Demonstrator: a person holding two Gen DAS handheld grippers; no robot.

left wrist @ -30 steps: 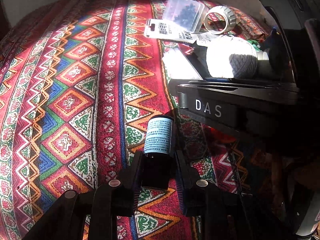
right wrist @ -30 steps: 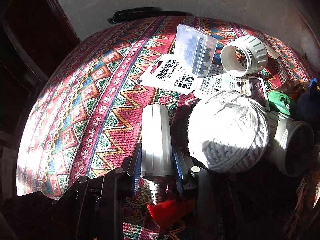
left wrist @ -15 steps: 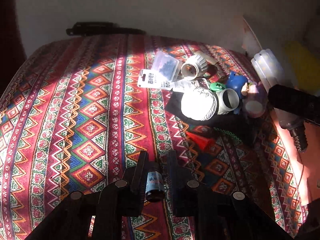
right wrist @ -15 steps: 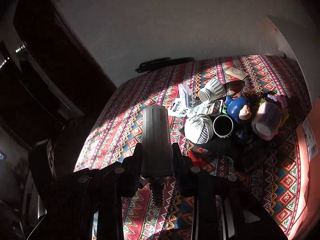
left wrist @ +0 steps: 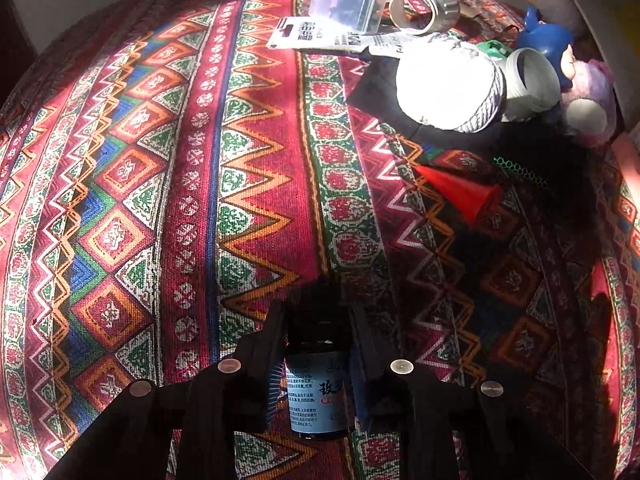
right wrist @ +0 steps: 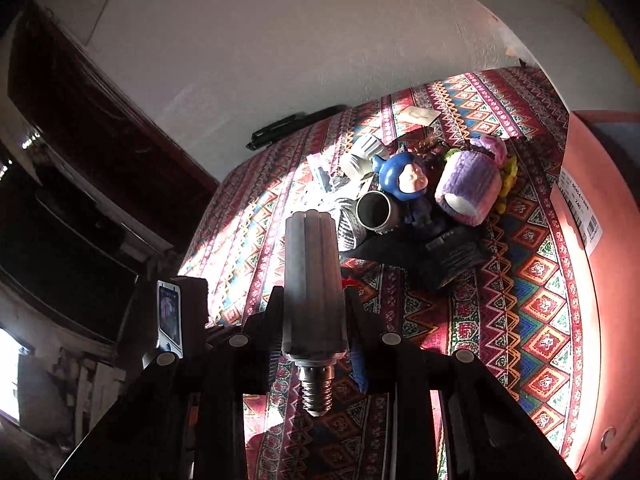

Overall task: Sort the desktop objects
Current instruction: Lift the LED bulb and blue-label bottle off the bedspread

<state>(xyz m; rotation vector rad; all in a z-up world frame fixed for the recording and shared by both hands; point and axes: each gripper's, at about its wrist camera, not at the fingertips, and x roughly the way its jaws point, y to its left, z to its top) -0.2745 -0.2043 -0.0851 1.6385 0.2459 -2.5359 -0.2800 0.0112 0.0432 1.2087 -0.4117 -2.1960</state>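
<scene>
A small dark bottle [left wrist: 318, 392] with a pale blue label sits between the fingers of my left gripper [left wrist: 318, 316], which is shut on it, low over the patterned cloth [left wrist: 248, 184]. My right gripper [right wrist: 314, 300] is shut on a white ribbed light bulb [right wrist: 313, 280] with its screw base toward the camera, held high above the table. The pile of loose objects lies ahead: a white yarn ball [left wrist: 448, 88], a white cup [left wrist: 530, 80], a blue figurine [right wrist: 402, 178] and a purple plush cup [right wrist: 470, 186].
A clear plastic box [left wrist: 346, 0], a printed card [left wrist: 316, 36], a ribbed white ring [left wrist: 426, 6] and a red cone [left wrist: 456, 192] lie on the cloth. A pink box [right wrist: 604, 264] stands at the right edge. A black bar [right wrist: 296, 124] lies by the wall.
My left gripper has dropped closer to the cloth with the bottle. My right gripper has swung further right and up with the bulb; the pink box has come into its view.
</scene>
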